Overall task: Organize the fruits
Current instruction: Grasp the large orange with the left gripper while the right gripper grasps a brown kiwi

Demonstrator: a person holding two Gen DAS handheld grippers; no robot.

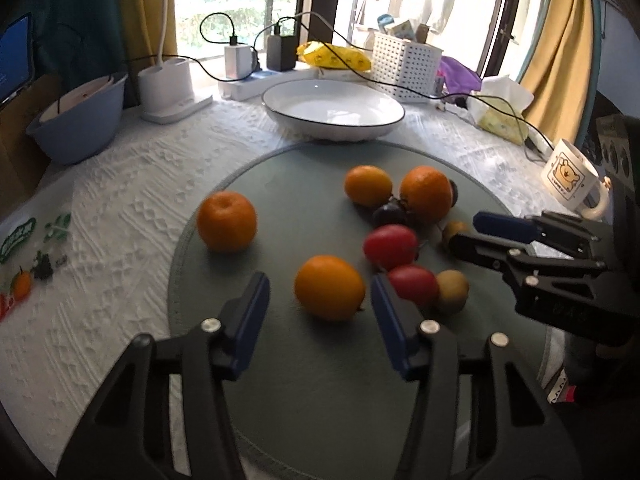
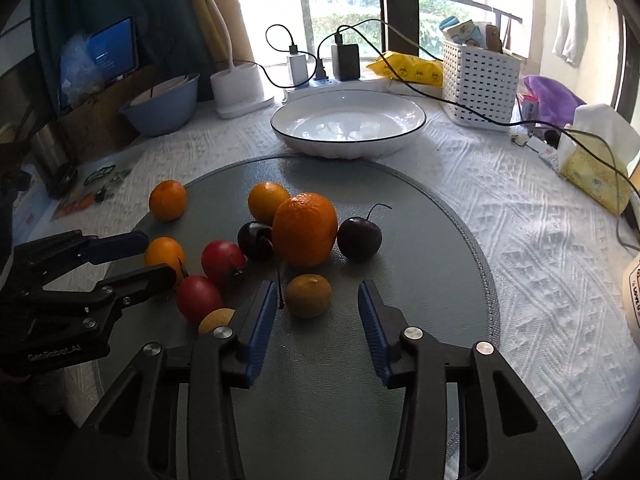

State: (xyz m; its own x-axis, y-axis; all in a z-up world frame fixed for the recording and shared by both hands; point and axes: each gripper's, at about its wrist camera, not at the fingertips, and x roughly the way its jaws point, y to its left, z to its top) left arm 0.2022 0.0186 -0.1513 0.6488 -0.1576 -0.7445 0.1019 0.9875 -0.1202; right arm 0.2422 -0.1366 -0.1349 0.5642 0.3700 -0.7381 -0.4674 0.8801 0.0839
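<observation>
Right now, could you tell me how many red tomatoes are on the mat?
2: one tomato beside the dark plum, the other tomato nearer the camera, touching it. None seem hidden.

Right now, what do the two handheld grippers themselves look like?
Both match: the left gripper and right gripper have black angular linkage arms with cut-out windows, round silver pivot screws, and blue ribbed pads on their fingers. The left gripper's body carries faint pale lettering in the right wrist view. No cables, hands or sleeves are visible.

Oranges (image 1: 226, 222), red tomatoes (image 1: 390, 246) and dark cherries (image 2: 359, 237) lie loose on the grey mat (image 2: 420, 280).
</observation>
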